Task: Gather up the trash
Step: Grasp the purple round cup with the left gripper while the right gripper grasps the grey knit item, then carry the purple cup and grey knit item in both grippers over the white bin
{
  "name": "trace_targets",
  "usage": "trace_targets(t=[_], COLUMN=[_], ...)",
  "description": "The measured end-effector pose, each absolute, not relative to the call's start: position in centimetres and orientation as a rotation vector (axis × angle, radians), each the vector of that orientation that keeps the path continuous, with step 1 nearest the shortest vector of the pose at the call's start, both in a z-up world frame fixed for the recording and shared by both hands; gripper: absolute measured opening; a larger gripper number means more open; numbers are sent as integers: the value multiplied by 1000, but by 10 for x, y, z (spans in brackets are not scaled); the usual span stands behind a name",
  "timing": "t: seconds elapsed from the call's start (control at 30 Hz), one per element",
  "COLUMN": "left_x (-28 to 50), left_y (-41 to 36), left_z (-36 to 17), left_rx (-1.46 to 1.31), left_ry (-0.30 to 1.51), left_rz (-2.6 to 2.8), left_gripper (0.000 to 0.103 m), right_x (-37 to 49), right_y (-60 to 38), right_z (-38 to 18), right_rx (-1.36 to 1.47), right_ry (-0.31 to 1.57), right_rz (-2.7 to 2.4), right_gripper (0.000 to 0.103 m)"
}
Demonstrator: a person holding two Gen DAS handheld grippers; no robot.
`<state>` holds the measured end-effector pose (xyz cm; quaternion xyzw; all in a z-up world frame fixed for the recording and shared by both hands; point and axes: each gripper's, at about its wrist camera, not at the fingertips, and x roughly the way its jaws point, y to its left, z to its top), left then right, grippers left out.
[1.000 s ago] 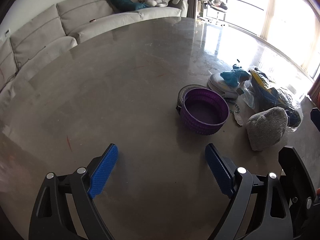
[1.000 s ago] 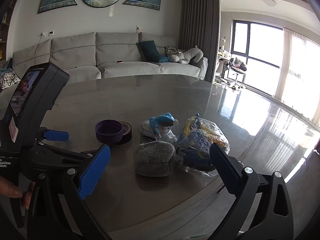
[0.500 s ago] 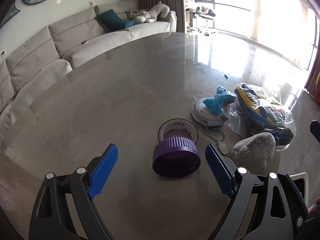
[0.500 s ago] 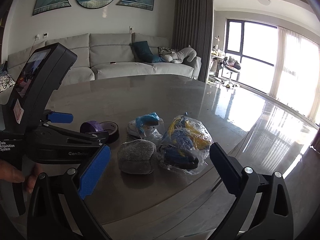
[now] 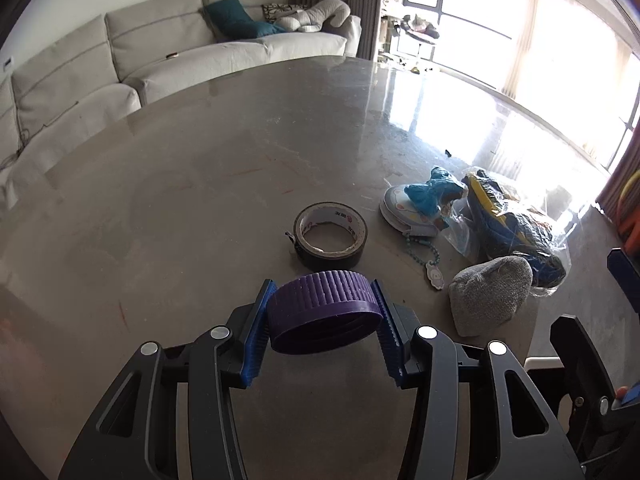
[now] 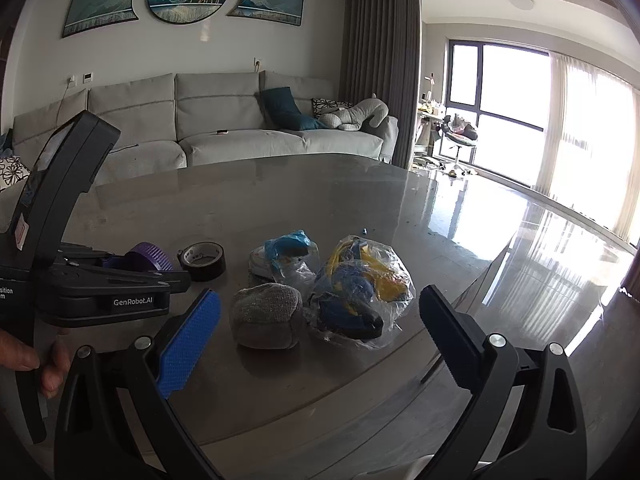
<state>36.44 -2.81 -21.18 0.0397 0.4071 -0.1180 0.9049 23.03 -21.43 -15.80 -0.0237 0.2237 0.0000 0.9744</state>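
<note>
- The left gripper (image 5: 323, 322) is now clamped on the purple ribbed lid (image 5: 322, 312); half a second ago its blue pads stood wide apart with the lid sitting free on the table between them. Both pads (image 5: 259, 332) press the lid's ribbed sides, and it sits tilted in the grip with its open underside toward the camera. Whether it is off the table yet I cannot tell.
- In the right wrist view the same lid (image 6: 149, 257) shows at about 9 o'clock, held at the end of the left tool.
- The right gripper (image 6: 320, 330) has not changed: its tongs are wide apart and hold nothing, as in the earlier frames, hovering at the near edge of the table (image 5: 160, 200).
- Just beyond the lid, at 12 o'clock in the left view, the roll of black tape (image 5: 329, 236) lies flat, close to the lid but apart from it.
- Toward 2 o'clock lies the grey sock ball (image 5: 490, 294), touching the clear bag of blue and yellow things (image 5: 516, 224) behind it.
- Further, at 1 o'clock, a white round case (image 5: 394, 212) has a crumpled blue wrapper (image 5: 434, 194) lying on it, and a bead chain with a charm (image 5: 430, 262) trails toward the camera.
- Judgement: the first piece is secured, so the next step is carrying it to a bin, which no view shows; the rest is still uncollected.
</note>
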Motion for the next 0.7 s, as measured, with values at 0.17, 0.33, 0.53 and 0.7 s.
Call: trace_targets(t=[0.17, 0.33, 0.53, 0.7], left_x=[341, 334, 342, 343], left_y=[-24, -27, -17, -13], left_z=[-183, -178, -181, -185], left_rx=[157, 205, 200, 193], left_ry=[722, 686, 698, 707], left_rz=[-179, -170, -186, -193], left_gripper=[47, 47, 47, 47], right_x=[233, 246, 266, 272], right_y=[-208, -193, -172, -174], right_z=[-162, -172, -188, -193], right_rx=[-30, -16, -33, 8], right_ry=[458, 505, 547, 577], right_rz=[24, 70, 71, 63], right_gripper=[99, 98, 77, 24])
